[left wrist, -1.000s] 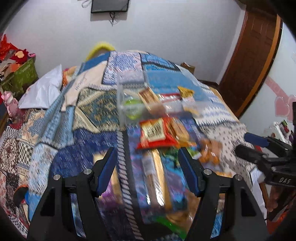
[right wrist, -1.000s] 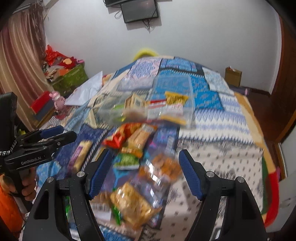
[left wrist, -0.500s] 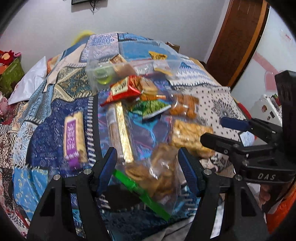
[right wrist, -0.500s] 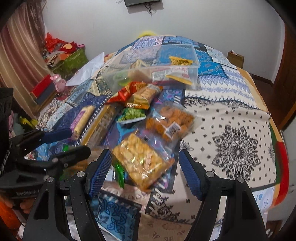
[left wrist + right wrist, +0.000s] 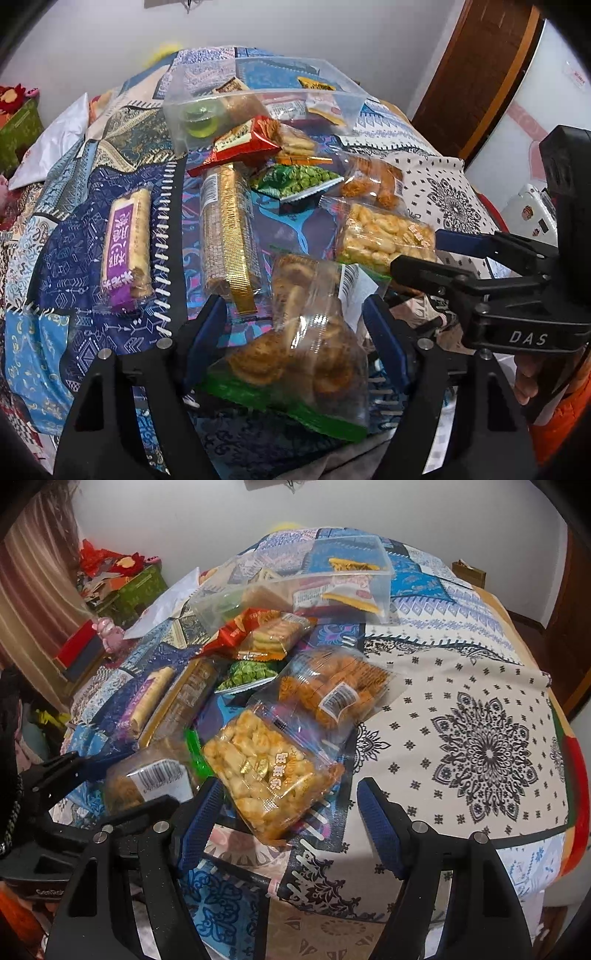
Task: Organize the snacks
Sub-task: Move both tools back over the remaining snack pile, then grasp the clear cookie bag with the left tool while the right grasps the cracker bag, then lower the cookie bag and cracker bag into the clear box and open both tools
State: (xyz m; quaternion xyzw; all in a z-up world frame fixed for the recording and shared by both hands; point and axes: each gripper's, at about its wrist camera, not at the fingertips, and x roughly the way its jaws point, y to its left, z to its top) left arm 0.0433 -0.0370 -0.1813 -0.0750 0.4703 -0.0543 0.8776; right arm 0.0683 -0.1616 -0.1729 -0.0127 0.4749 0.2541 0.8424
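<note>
Both tongs have dropped from over the far clear bin to the near packets on the bed: the left tongs, widening, straddle the cookie bag (not pinched), the right tongs spread over the puffed-snack packet, so picking starts.

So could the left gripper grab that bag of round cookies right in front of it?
Probably yes: the cookie bag already lies between the opening left gripper's fingers, on top of the pile, nothing covering it.
</note>
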